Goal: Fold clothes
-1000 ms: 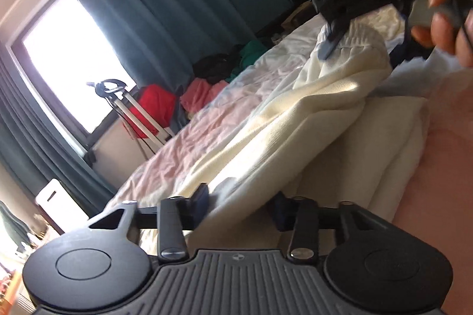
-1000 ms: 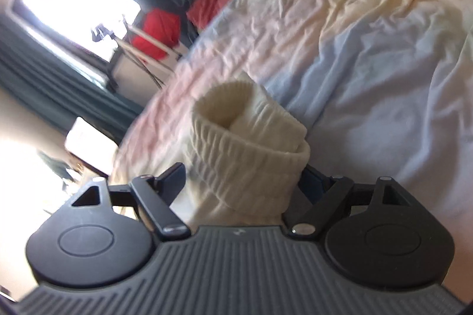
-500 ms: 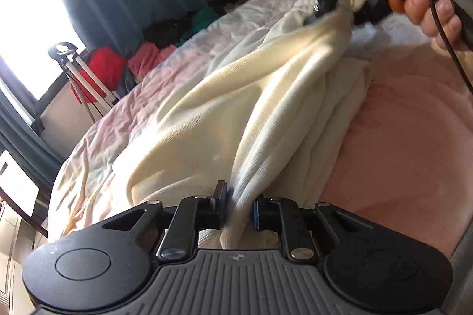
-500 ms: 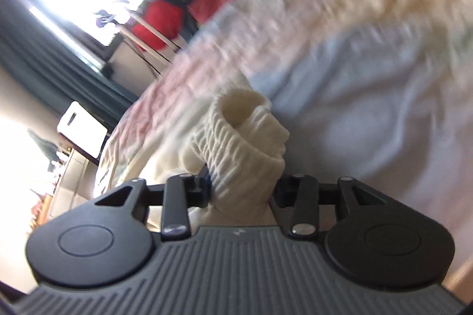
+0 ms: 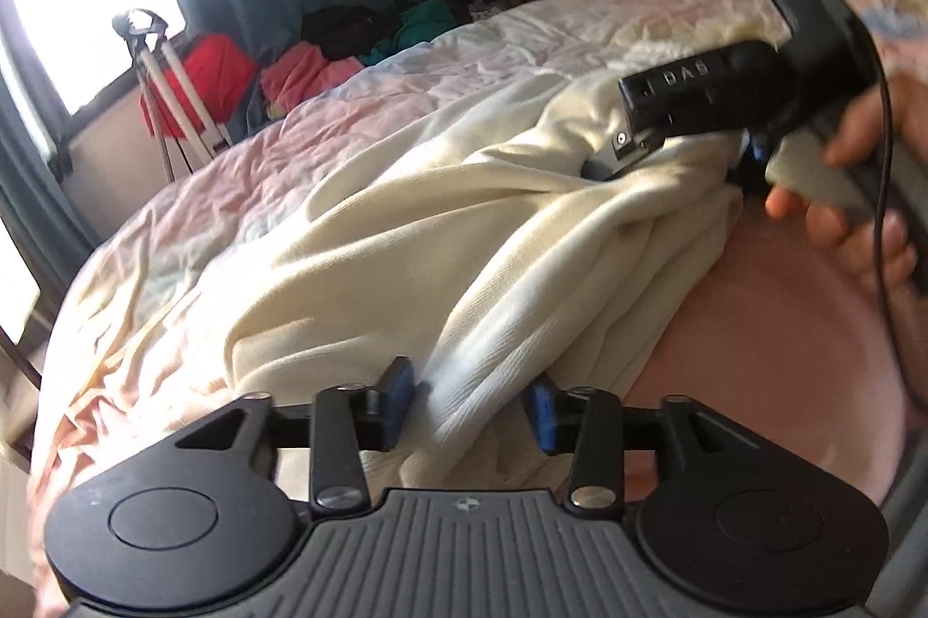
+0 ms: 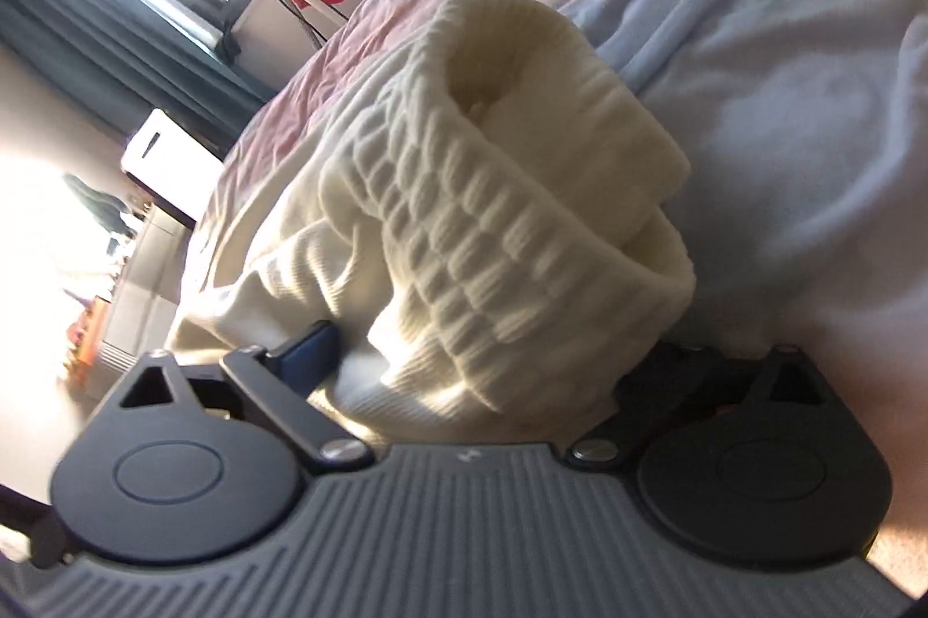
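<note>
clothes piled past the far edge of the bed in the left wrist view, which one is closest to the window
The bright red garment, draped behind the white folding stand, lies nearest the window. The coral-pink one, the black one and the green one trail away from it.

One cream sweater [image 5: 464, 235], two grippers [image 5: 470, 403], one bed [image 5: 406, 84].

The left claw [image 5: 468, 406] stands with its jaws apart, a ridge of the cream sweater [image 5: 441, 235] running between them. Across the bed [image 5: 243, 154], the right claw [image 5: 626, 156] is at the sweater's far edge, held by the right hand [image 5: 858, 206].
</note>
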